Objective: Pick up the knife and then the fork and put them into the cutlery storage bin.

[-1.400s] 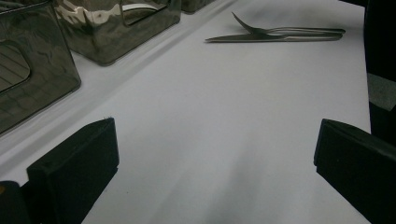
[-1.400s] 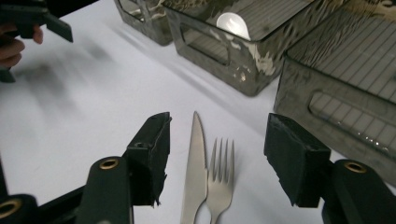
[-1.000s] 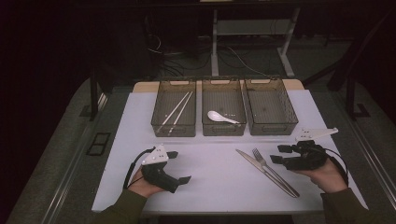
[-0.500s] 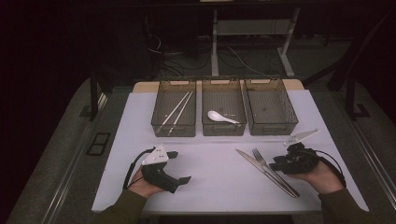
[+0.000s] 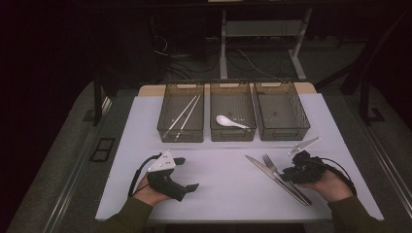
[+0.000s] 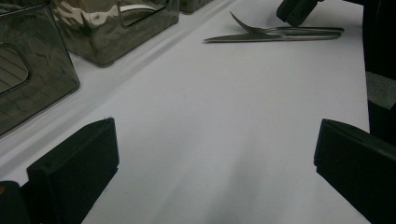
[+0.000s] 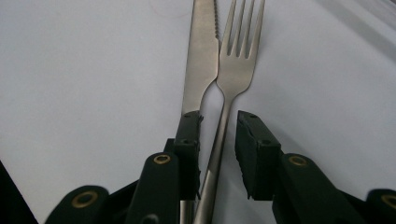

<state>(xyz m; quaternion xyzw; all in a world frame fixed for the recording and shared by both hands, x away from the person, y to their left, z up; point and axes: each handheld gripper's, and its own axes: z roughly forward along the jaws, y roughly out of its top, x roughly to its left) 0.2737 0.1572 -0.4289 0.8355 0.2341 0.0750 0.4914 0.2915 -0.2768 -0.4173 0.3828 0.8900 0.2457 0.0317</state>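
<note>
A steel fork (image 5: 268, 161) and knife (image 5: 260, 167) lie side by side on the white table at the right. My right gripper (image 5: 290, 174) sits low over their handles. In the right gripper view the fork (image 7: 238, 51) has its handle between the two jaws of the right gripper (image 7: 218, 135), which stand narrowly open with gaps on both sides. The knife (image 7: 201, 56) runs under the left jaw. My left gripper (image 5: 188, 174) rests at the front left, wide open (image 6: 215, 154) with nothing in it. The left gripper view shows the fork (image 6: 261, 30) far off.
Three dark mesh bins stand in a row at the back: the left bin (image 5: 165, 130) holds chopsticks (image 5: 183, 115), the middle bin (image 5: 232, 135) a white spoon (image 5: 229, 121), the right bin (image 5: 283, 132) nothing. White tabletop (image 5: 223, 170) stretches between the hands.
My right gripper has dropped and shifted slightly left, ending with its jaws astride the fork handle. The left gripper has stayed put.
</note>
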